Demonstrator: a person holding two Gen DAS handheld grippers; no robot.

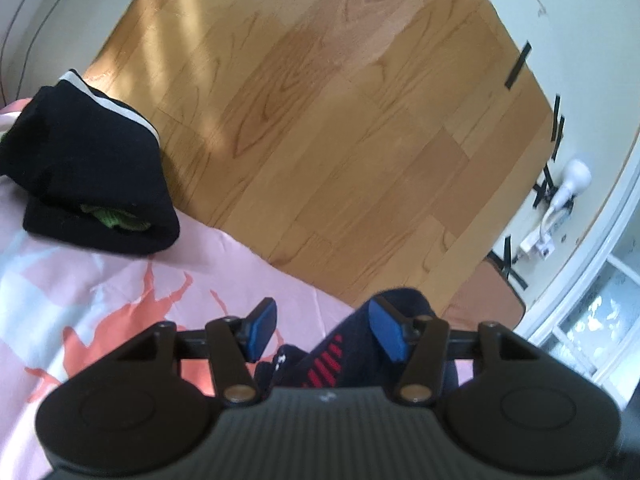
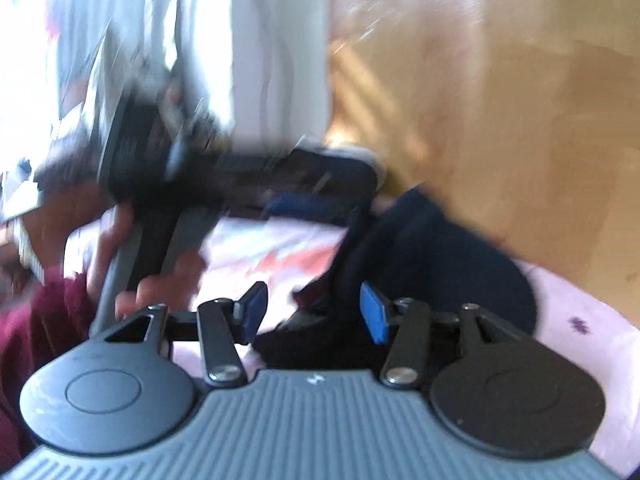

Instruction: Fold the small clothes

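A navy sock with red stripes (image 1: 326,364) lies on the pink sheet (image 1: 120,280), low between the blue pads of my left gripper (image 1: 324,328). The pads stand apart and do not press on it. A folded black garment with a white stripe and a green bit (image 1: 92,160) lies at the left, by the sheet's edge. In the blurred right wrist view, my right gripper (image 2: 314,312) is open over dark navy cloth (image 2: 440,264) that reaches in between its fingers. Beyond it, a hand (image 2: 120,248) in a maroon sleeve holds the left gripper (image 2: 308,192).
The wood floor (image 1: 320,100) runs beyond the sheet's edge. A white wall with a plug, a cable and black tape strips (image 1: 560,196) stands at the right. A brown mat (image 1: 480,296) lies near it. Bright curtains (image 2: 200,40) hang at the back.
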